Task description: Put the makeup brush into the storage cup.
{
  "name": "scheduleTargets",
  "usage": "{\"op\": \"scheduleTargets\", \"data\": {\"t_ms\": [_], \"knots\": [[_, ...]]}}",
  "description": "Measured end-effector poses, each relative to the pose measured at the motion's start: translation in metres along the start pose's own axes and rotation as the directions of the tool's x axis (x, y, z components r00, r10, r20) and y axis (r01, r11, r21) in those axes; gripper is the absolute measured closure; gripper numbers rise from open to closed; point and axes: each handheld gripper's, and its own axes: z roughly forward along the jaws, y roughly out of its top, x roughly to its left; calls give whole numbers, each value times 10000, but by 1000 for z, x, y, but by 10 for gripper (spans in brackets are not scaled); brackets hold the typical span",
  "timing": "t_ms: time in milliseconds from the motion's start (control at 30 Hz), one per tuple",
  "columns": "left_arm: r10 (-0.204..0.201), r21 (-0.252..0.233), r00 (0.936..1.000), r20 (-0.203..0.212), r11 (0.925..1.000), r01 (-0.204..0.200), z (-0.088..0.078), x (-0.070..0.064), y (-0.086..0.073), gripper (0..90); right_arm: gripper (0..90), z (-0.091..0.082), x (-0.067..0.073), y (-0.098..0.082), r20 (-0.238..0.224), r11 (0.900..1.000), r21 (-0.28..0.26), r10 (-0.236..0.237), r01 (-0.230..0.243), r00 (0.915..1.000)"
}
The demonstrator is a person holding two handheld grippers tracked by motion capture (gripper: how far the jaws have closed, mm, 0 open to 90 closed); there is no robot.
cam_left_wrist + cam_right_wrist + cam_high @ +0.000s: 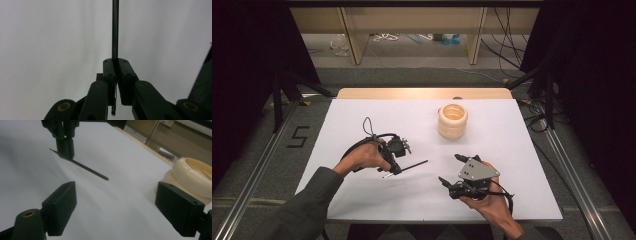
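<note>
On a white, smooth, matte table top [362,120], seen from above, a person's two hands each hold a black plastic gripper. Left gripper [393,167], at centre-left, has its jaws pinched tight on a thin, straight, dark rod [414,164]; most of the rod sticks out past the jaws toward the right, w/ a short tail poking out behind. Left gripper view shows the rod [115,30] running straight up from between the closed, blocky jaws, slim and slightly glossy. Right gripper [451,171], lower centre-right, w/ a grey three-cornered plate on top, has its jaws spread wide, holding nothing. Right gripper view: its two flat-faced black pads stand well apart, the rod [90,171] beyond them. Further back, right of centre, sits a stack of cream rings [452,120], rounded, smooth, hollow in the middle, apart from both grippers.
</note>
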Motion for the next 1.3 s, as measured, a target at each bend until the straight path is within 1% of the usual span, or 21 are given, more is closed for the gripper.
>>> {"op": "scheduleTargets", "data": {"t_ms": [100, 167, 300, 400, 467, 600, 700, 733, 767, 833, 867, 900, 933, 967, 1000, 1067, 1100, 1133, 1167, 1233, 1300], "knots": [[219, 50, 9997, 70, 9997, -220, -2, -6, 7, 848, 190, 2, 7, 3, -74, 9974, 100, -714, 715, 9974], [296, 4, 9995, 114, 9996, -296, -3, -10, 10, 848, 193, 3, 11, 4, -105, 9929, 133, -1183, 1184, 9929], [567, 53, 9982, 184, 9984, -568, -4, -18, 17, 848, 205, 6, 16, 6, -190, 9786, 241, -2040, 2044, 9788], [618, -9, 9978, 221, 9981, -618, -5, -23, 21, 849, 212, 8, 20, 8, -229, 9697, 269, -2421, 2426, 9700], [727, -9, 9968, 343, 9974, -727, -5, -25, 23, 849, 216, 9, 24, 8, -277, 9598, 338, -2779, 2787, 9602], [845, -49, 9960, 287, 9964, -844, -6, -30, 26, 848, 235, 12, 29, 9, -318, 9378, 488, -3425, 3437, 9390], [925, -13, 9953, 294, 9957, -925, -7, -32, 27, 849, 251, 14, 34, 11, -357, 9169, 542, -3941, 3955, 9184], [930, -34, 9951, 332, 9957, -929, -8, -34, 27, 849, 251, 14, 34, 11, -357, 9169, 542, -3941, 3955, 9184], [927, -100, 9950, 361, 9957, -924, -8, -35, 27, 849, 264, 16, 37, 12, -329, 8975, 581, -4359, 4371, 8994], [974, -111, 9942, 458, 9952, -970, -9, -36, 27, 848, 276, 18, 40, 13, -264, 8776, 668, -4740, 4746, 8801], [972, -163, 9942, 458, 9952, -966, -9, -38, 27, 848, 286, 18, 42, 13, -331, 8712, 670, -4853, 4864, 8737], [999, -149, 9939, 474, 9949, -993, -9, -38, 27, 848, 301, 20, 43, 14, -309, 8533, 615, -5169, 5178, 8555], [1006, -166, 9937, 495, 9949, -999, -9, -39, 27, 848, 306, 20, 44, 14, -323, 8558, 656, -5122, 5132, 8583], [1001, -184, 9939, 453, 9949, -994, -9, -40, 27, 849, 311, 21, 46, 14, -329, 8506, 710, -5201, 5211, 8535], [1092, -94, 9929, 476, 9940, -1088, -9, -40, 28, 849, 319, 22, 45, 16, -310, 8175, 695, -5711, 5718, 8203], [1083, -93, 9931, 460, 9941, -1080, -9, -41, 28, 848, 333, 24, 48, 15, -276, 8213, 741, -5653, 5657, 8244], [1105, -95, 9927, 479, 9939, -1102, -10, -41, 28, 849, 339, 24, 48, 16, -314, 8083, 736, -5835, 5841, 8115], [1104, -105, 9927, 482, 9939, -1101, -10, -41, 28, 848, 346, 25, 46, 17, -331, 7818, 818, -6178, 6182, 7857], [1082, -114, 9929, 494, 9941, -1078, -11, -42, 28, 848, 352, 25, 48, 16, -394, 7845, 791, -6141, 6151, 7883], [1096, -109, 9927, 495, 9940, -1092, -10, -43, 29, 848, 369, 25, 48, 17, -387, 7551, 981, -6480, 6482, 7607], [1122, -61, 9925, 494, 9937, -1121, -10, -44, 29, 848, 379, 26, 49, 17, -485, 7532, 1055, -6483, 6493, 7599]]}}
